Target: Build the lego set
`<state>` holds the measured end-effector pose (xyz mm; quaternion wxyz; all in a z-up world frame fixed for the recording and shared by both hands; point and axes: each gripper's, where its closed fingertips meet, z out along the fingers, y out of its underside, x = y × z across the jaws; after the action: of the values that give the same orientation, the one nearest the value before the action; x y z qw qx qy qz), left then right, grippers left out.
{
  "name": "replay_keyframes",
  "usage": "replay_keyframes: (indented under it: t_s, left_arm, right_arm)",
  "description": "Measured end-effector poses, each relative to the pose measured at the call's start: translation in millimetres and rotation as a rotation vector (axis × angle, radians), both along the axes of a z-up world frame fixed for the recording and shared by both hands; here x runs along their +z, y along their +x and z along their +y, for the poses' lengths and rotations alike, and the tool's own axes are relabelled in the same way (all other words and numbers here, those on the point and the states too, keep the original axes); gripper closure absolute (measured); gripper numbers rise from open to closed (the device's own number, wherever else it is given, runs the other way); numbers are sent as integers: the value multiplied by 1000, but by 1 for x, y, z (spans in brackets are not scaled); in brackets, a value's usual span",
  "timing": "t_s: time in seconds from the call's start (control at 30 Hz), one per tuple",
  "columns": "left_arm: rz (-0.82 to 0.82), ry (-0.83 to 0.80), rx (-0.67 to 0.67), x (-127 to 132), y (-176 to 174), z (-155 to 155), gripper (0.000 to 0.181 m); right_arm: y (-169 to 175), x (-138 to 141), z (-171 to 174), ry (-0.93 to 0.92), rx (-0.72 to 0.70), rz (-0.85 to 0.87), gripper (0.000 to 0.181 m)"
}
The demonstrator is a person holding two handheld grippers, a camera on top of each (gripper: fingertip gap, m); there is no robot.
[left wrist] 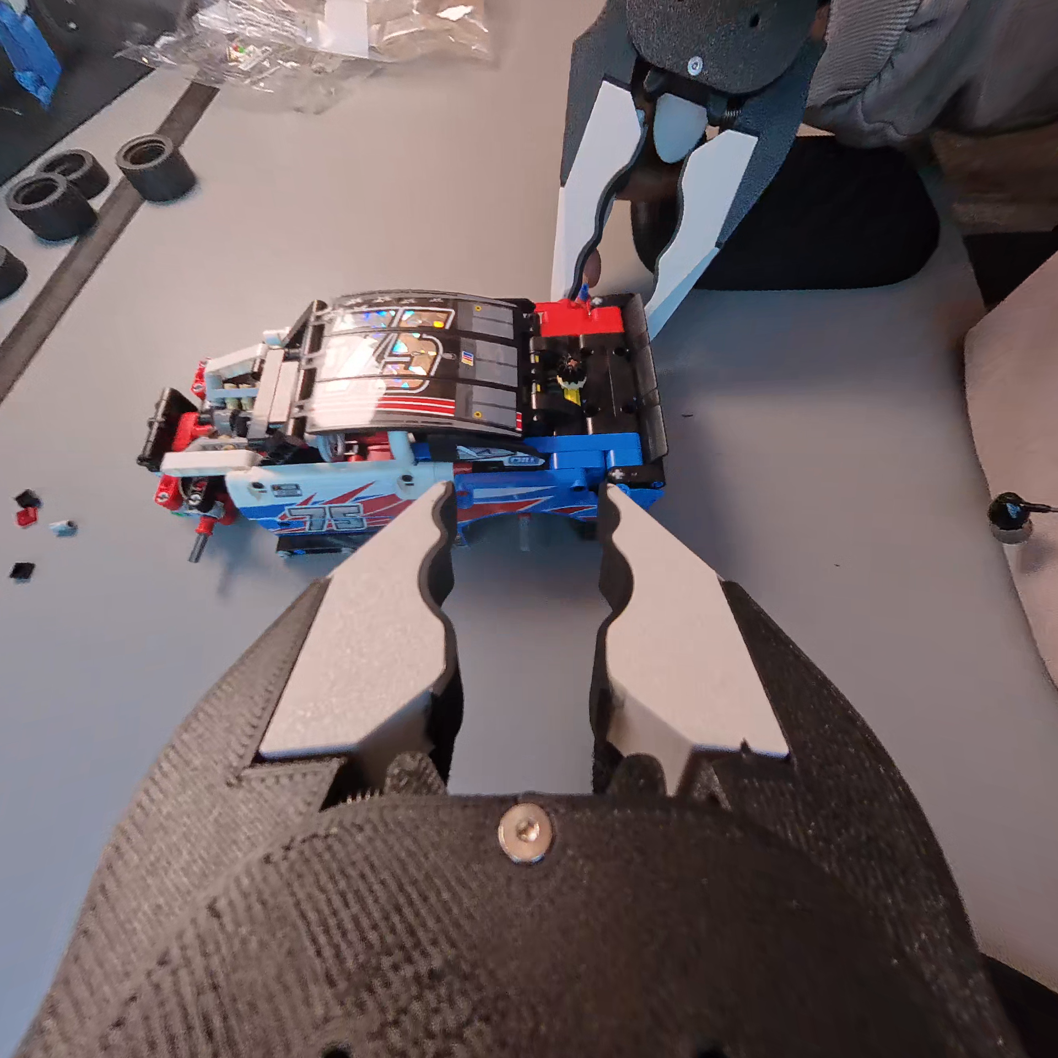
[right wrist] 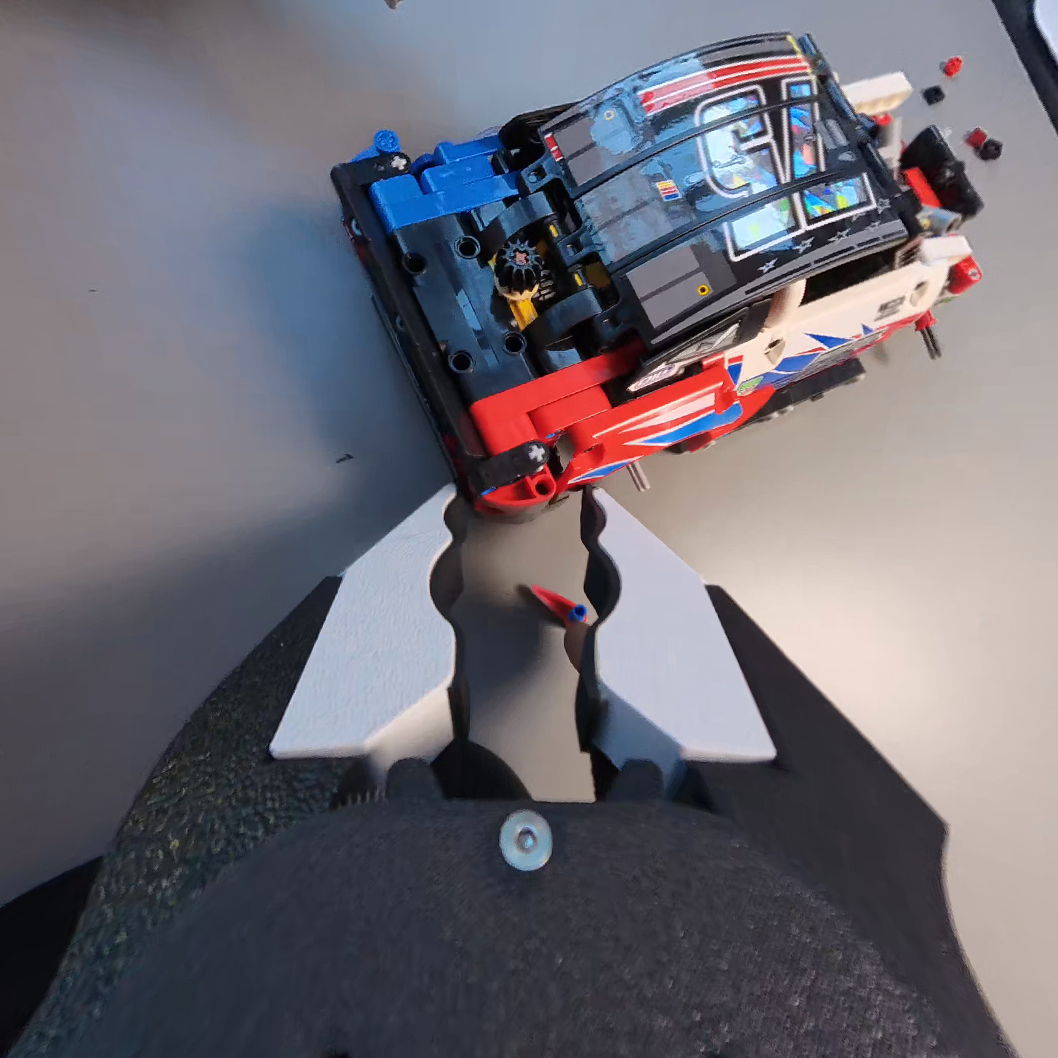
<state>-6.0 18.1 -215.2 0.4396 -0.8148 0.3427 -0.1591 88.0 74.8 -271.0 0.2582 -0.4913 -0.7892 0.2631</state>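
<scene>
A lego race car [left wrist: 401, 372] with a black roof, a blue side and a red side stands on the grey table [left wrist: 401, 183], without wheels. My left gripper [left wrist: 526, 498] is open and empty, fingertips right at the car's blue side near the rear. My right gripper [right wrist: 521, 504] is open at the red rear corner of the car [right wrist: 687, 229]; it also shows in the left wrist view [left wrist: 615, 303]. A small red piece with a blue pin [right wrist: 558, 607] sits against the inner face of one right finger; I cannot tell whether it sticks there.
Three black tyres [left wrist: 154, 166] stand at the far left. Clear plastic bags [left wrist: 320, 46] lie at the back. Small loose pieces [left wrist: 26, 504] lie by the car's nose, also in the right wrist view [right wrist: 982, 143]. A grey sleeve [left wrist: 916, 57] is behind the right gripper. My hands' fingertips stand some 12 cm from each other.
</scene>
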Motion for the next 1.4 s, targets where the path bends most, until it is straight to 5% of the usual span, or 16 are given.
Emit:
replay_keyframes:
  t_s: [0.27,0.7,0.77,0.9,1.07,1.2,1.27,1.4]
  left_arm:
    - [-17,-202,-7,-44,34,-35,134]
    - [-18,-141,37,-46,61,-72,142]
    - [-30,-140,38,-44,62,-72,139]
    - [-51,-106,60,-29,51,-70,139]
    - [-108,-43,77,-5,42,-55,141]
    - [-166,32,105,17,45,-37,144]
    - [-204,72,116,27,50,-28,146]
    - [-248,183,37,46,77,-20,151]
  right_arm:
    - [14,-1,-28,24,15,17,149]
    - [27,-1,-47,35,19,54,145]
    - [35,1,-40,-1,15,15,133]
    - [49,17,1,-14,-73,3,145]
    - [39,-6,32,23,-118,-70,149]
    - [25,-4,25,6,-71,-47,176]
    - [17,26,5,-190,-54,68,177]
    - [12,118,-54,-873,32,290,177]
